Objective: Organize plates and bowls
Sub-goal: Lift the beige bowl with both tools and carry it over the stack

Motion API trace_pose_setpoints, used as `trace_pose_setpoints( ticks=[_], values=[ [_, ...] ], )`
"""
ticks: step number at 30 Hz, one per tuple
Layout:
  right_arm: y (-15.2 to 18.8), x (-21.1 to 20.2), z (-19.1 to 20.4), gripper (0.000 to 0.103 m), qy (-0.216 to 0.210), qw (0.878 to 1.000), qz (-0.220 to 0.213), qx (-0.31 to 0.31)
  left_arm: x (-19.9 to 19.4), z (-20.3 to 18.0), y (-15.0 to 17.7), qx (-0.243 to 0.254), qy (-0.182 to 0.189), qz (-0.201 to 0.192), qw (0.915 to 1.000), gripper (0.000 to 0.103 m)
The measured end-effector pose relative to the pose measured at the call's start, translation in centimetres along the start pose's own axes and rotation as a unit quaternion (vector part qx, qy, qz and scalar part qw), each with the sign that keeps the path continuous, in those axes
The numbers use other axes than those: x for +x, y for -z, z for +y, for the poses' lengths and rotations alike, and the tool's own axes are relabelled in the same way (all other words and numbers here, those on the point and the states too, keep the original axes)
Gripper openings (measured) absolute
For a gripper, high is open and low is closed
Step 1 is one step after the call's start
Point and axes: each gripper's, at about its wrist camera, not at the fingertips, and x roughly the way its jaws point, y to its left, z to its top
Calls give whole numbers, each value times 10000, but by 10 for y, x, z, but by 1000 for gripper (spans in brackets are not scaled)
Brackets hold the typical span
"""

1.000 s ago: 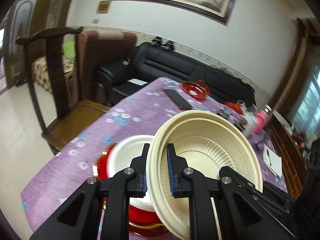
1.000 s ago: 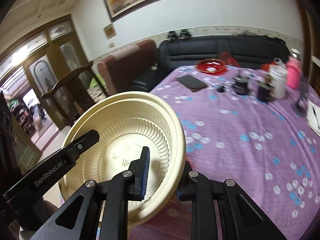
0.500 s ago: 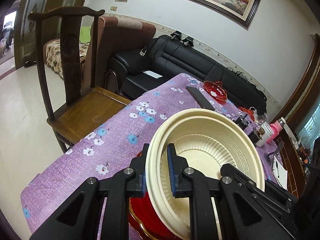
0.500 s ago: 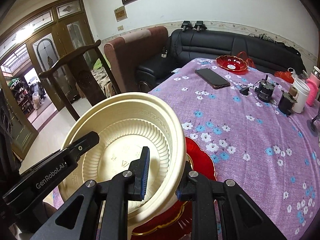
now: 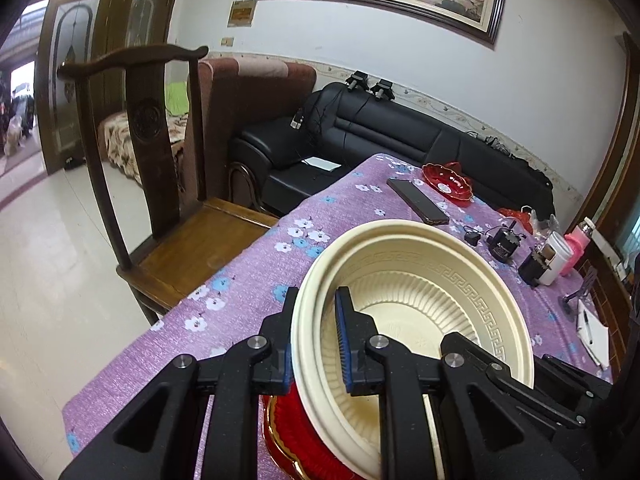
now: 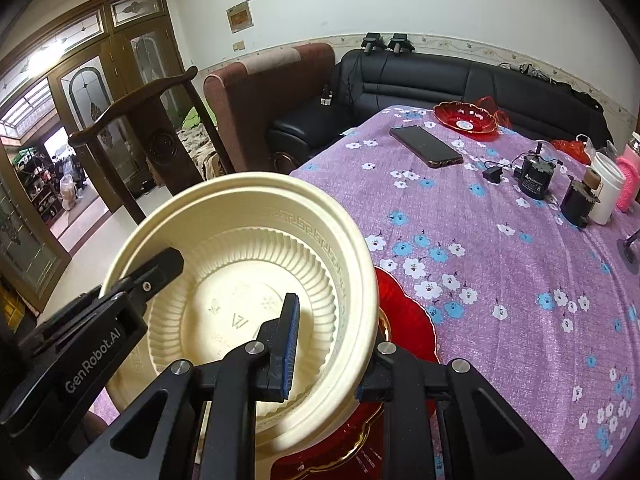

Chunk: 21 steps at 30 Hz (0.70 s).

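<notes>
A cream plastic bowl (image 5: 420,304) with ribbed walls is held by both grippers. My left gripper (image 5: 316,336) is shut on its left rim. My right gripper (image 6: 332,344) is shut on its right rim; the bowl also shows in the right wrist view (image 6: 248,280). The bowl hangs tilted just above a red gold-edged plate (image 6: 404,320) on the purple flowered tablecloth (image 6: 500,264). The plate's edge shows under the bowl in the left wrist view (image 5: 288,432). The left gripper's fingers (image 6: 160,268) reach over the bowl's far rim in the right wrist view.
A red dish (image 6: 466,116), a black phone (image 6: 426,146), small black devices (image 6: 534,176), a white cup (image 6: 606,188) and a pink bottle (image 6: 628,176) stand farther back. A wooden chair (image 5: 160,184) stands at the table's left edge. A notepad (image 5: 592,332) lies far right.
Both grippers have lowered the cream bowl toward the red plate. The white bowl seen on the plate a second ago is now hidden under the cream bowl.
</notes>
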Motion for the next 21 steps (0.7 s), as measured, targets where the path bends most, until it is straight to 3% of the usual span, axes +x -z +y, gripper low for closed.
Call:
trace_pose_setpoints(
  ticks=[19, 21],
  values=[
    [0, -2, -1, 24, 23, 10000, -80, 20, 7, -3, 1, -43, 68, 63, 9999, 16],
    [0, -2, 0, 24, 47, 10000, -82, 16, 8, -2, 1, -139, 50, 98, 9998, 24]
  ],
)
